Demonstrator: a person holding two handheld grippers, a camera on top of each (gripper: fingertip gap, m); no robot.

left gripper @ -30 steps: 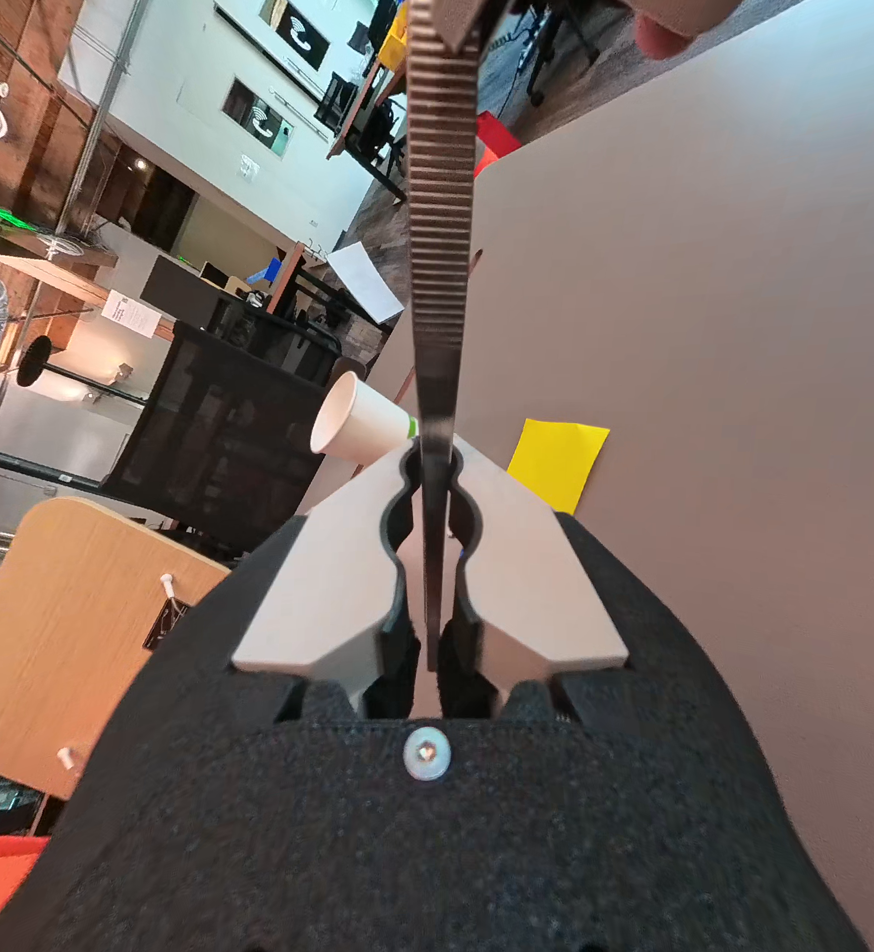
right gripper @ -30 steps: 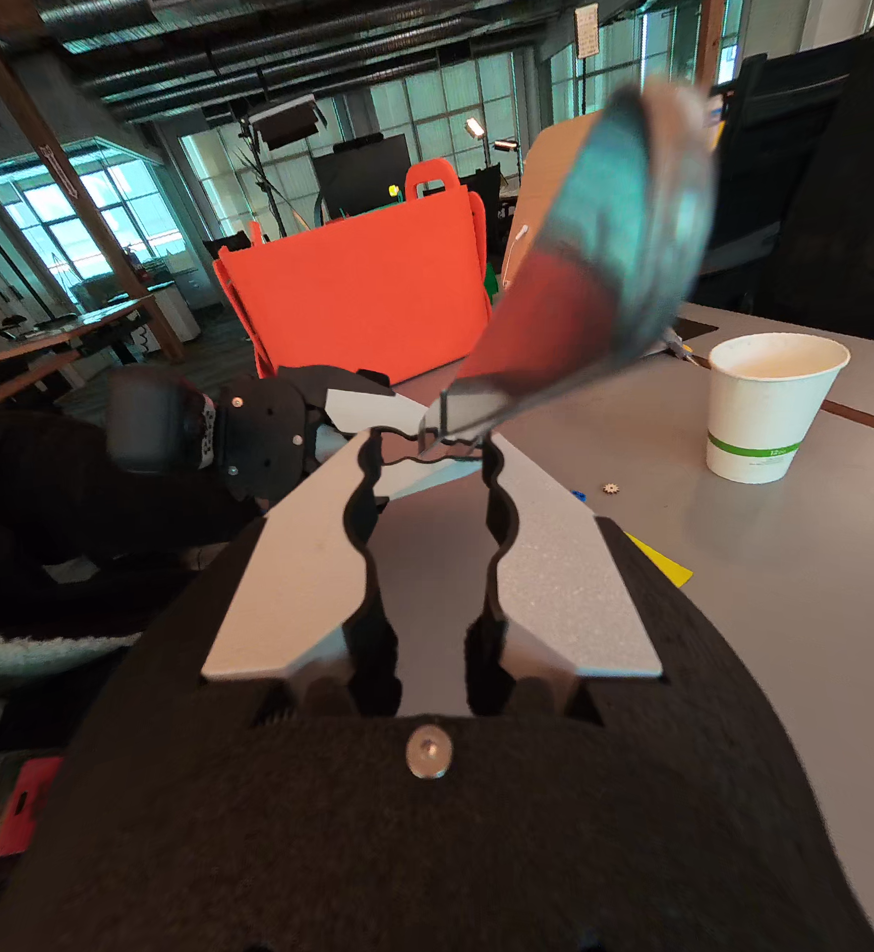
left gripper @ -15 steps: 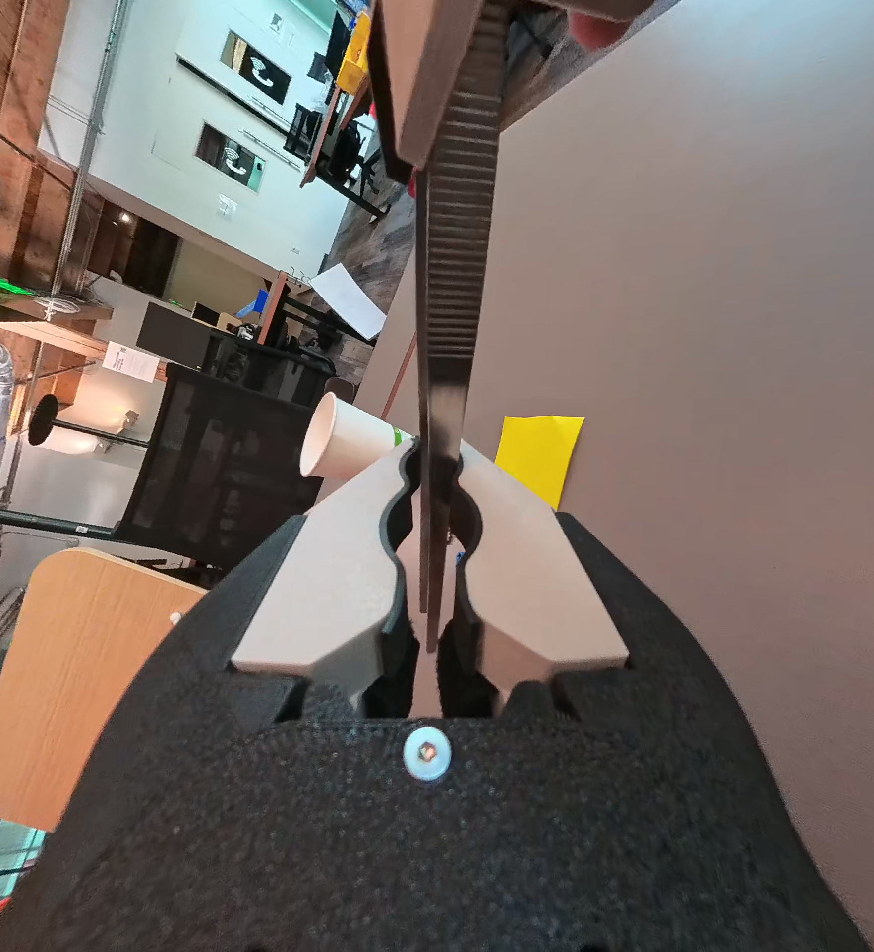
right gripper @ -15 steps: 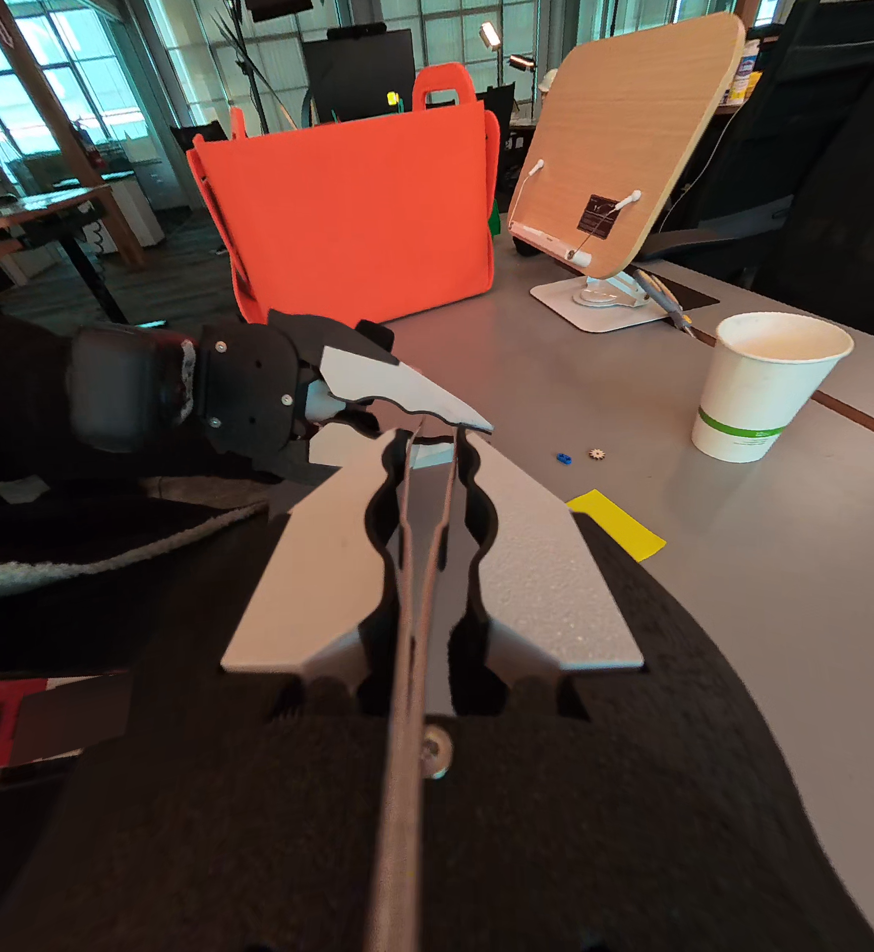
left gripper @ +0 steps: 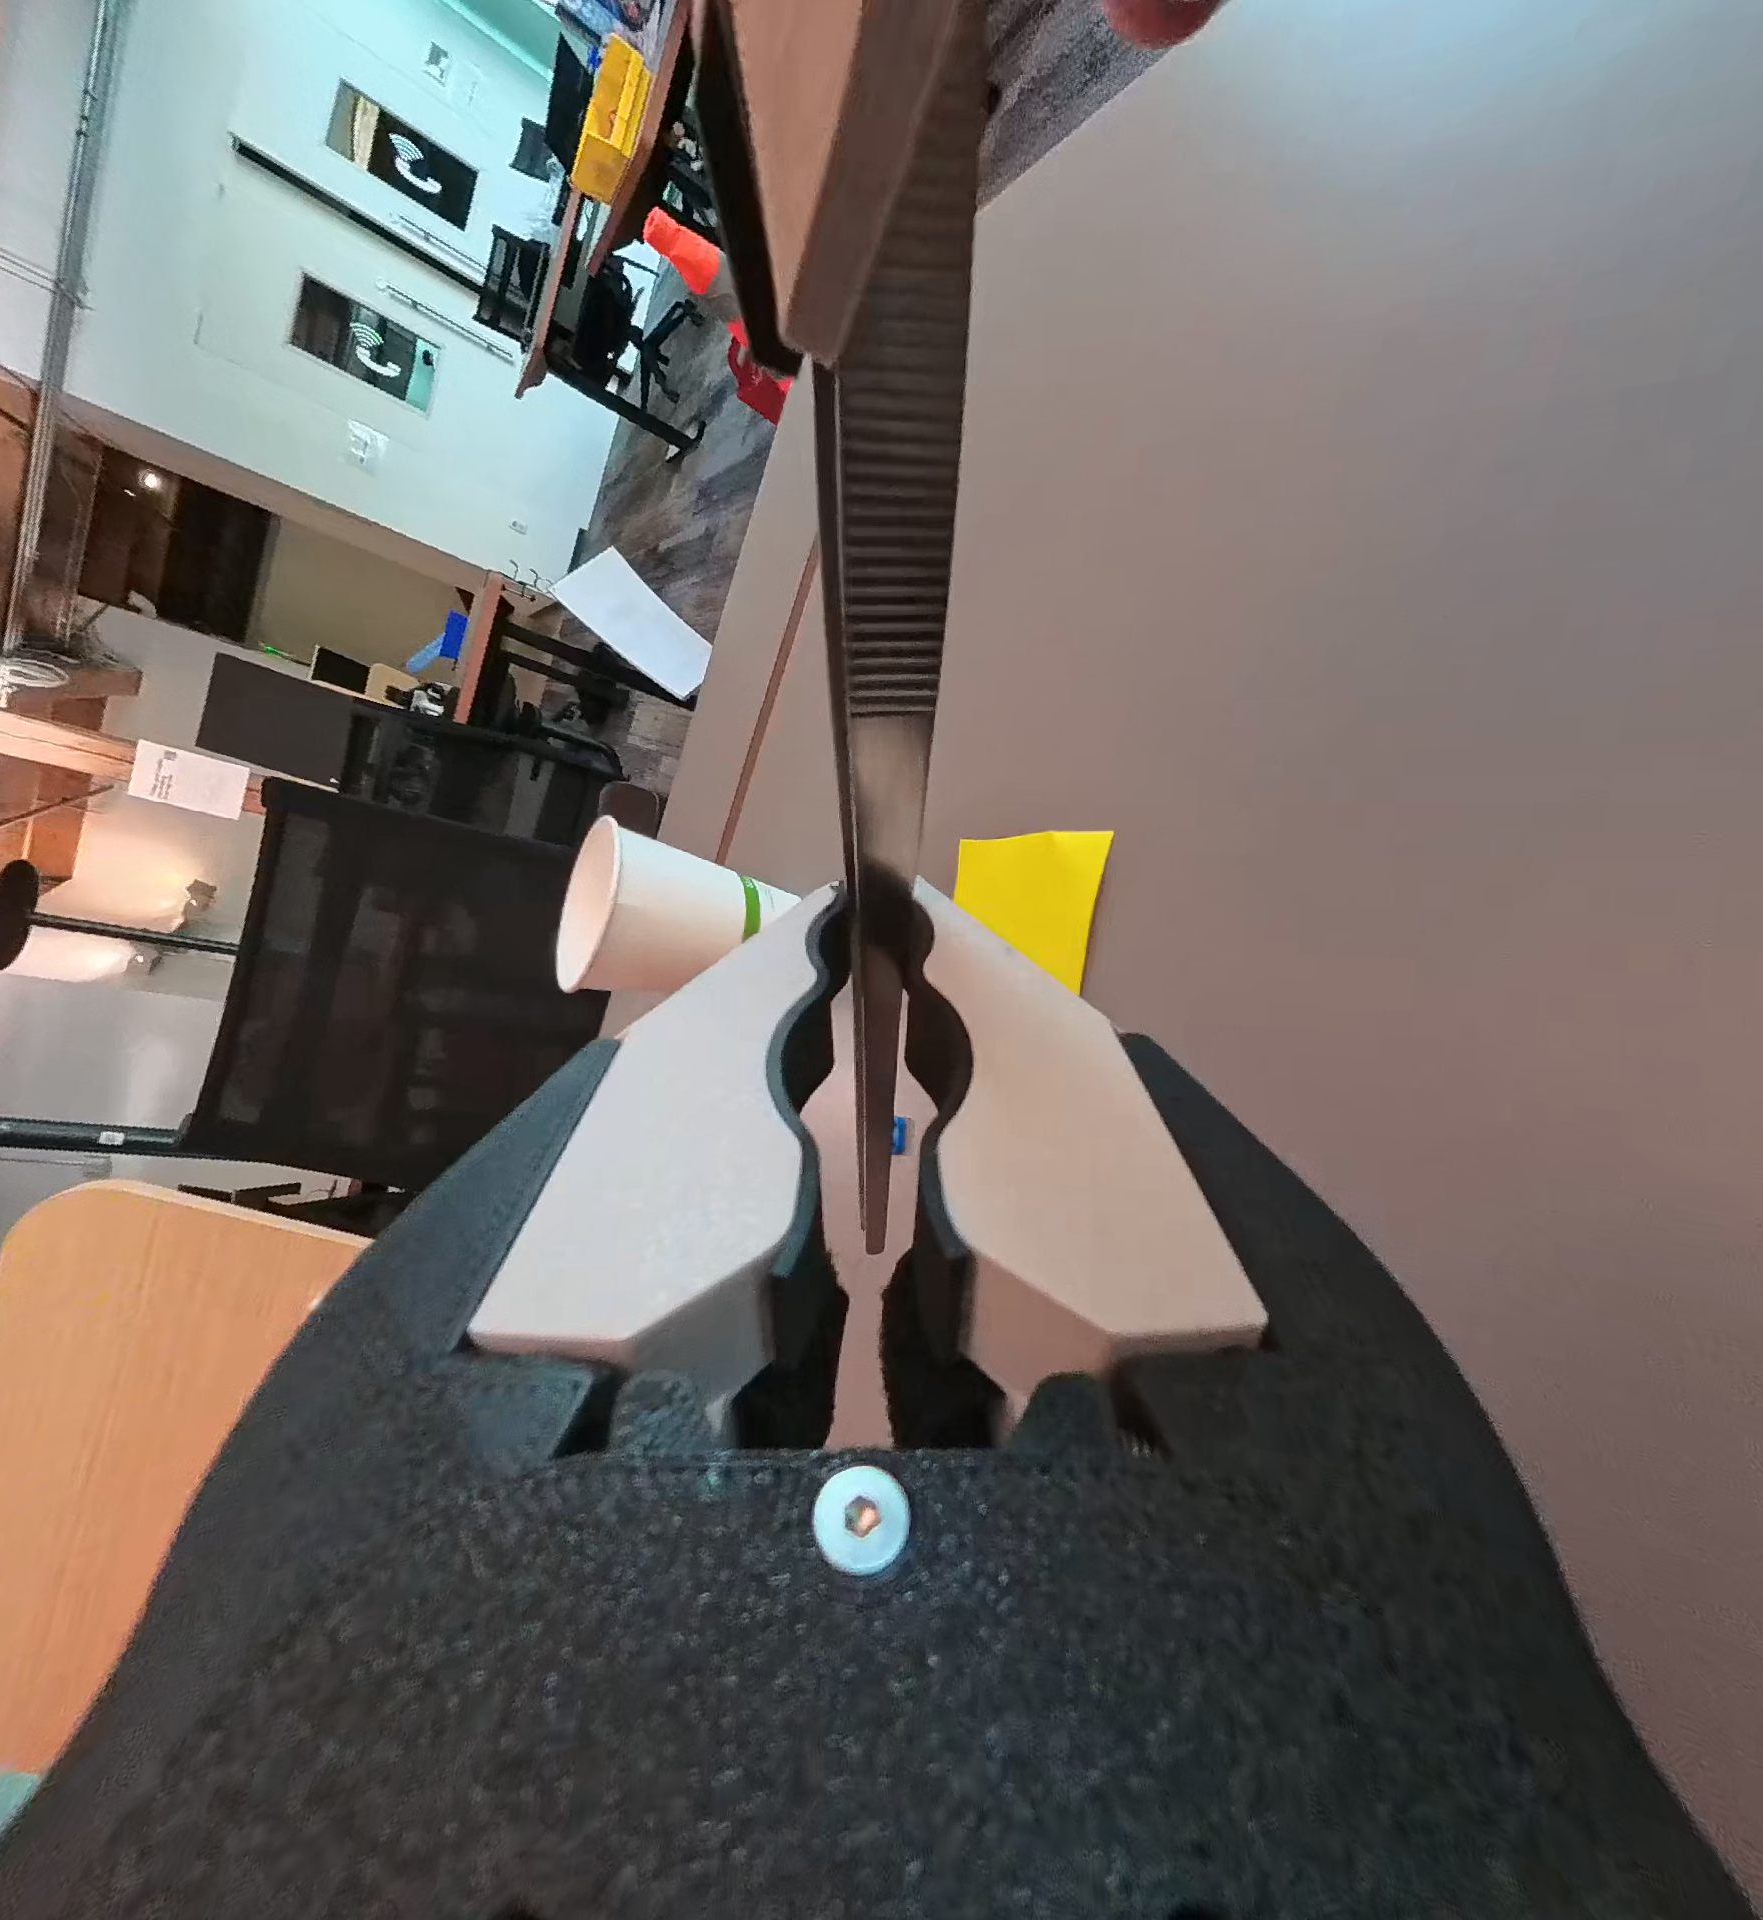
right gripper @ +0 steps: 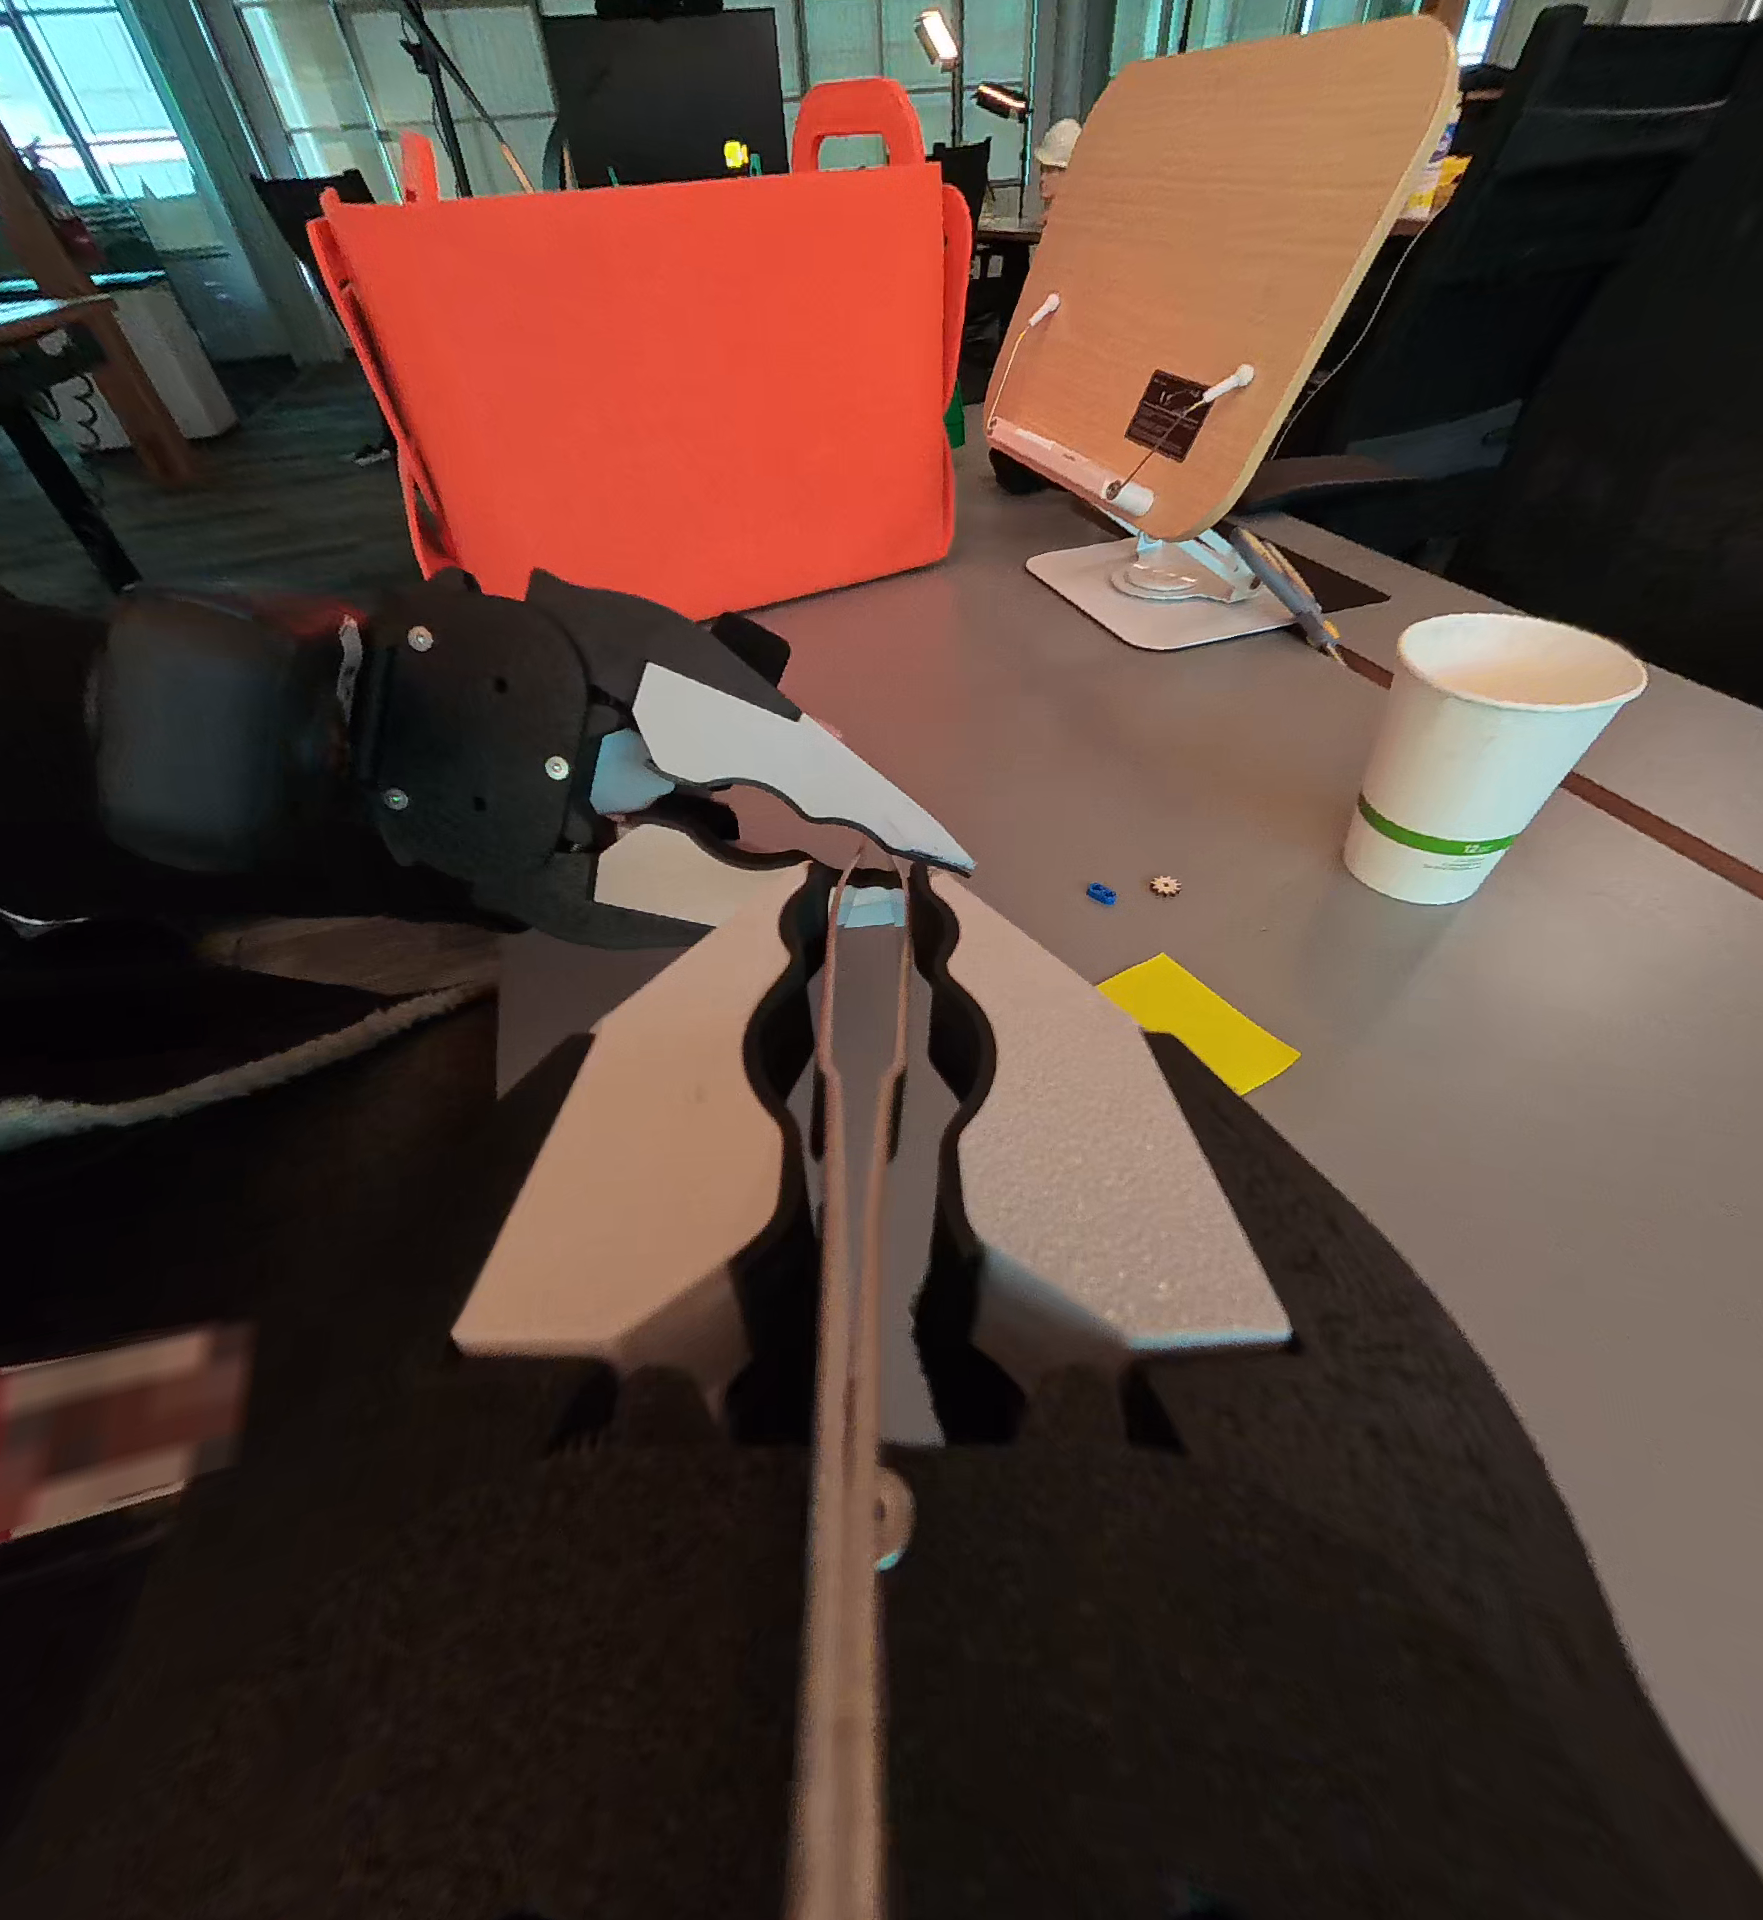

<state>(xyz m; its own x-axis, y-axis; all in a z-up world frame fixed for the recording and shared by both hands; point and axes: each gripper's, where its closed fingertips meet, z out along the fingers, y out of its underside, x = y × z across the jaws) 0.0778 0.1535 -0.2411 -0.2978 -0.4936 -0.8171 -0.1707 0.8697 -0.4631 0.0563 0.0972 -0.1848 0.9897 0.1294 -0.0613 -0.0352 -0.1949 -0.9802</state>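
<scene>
One grey table [right gripper: 1116, 727], open office.

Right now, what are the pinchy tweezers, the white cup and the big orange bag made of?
The tweezers look like bare metal: thin, grey, shiny, with fine ribs on the grip in the left wrist view. The cup looks like matte paper, with a rolled rim and a green band. The orange bag seems to be stiff felt or foam: flat, dull, thick cut edges, though I cannot be sure.

The cup [right gripper: 1479, 758] stands on the table [right gripper: 1635, 1195], right of the bag [right gripper: 669, 395]. The book stand [right gripper: 1220, 281] stands behind the cup. The gear [right gripper: 1165, 885] lies beside the small block [right gripper: 1100, 891], behind the paper slip [right gripper: 1197, 1023].
</scene>
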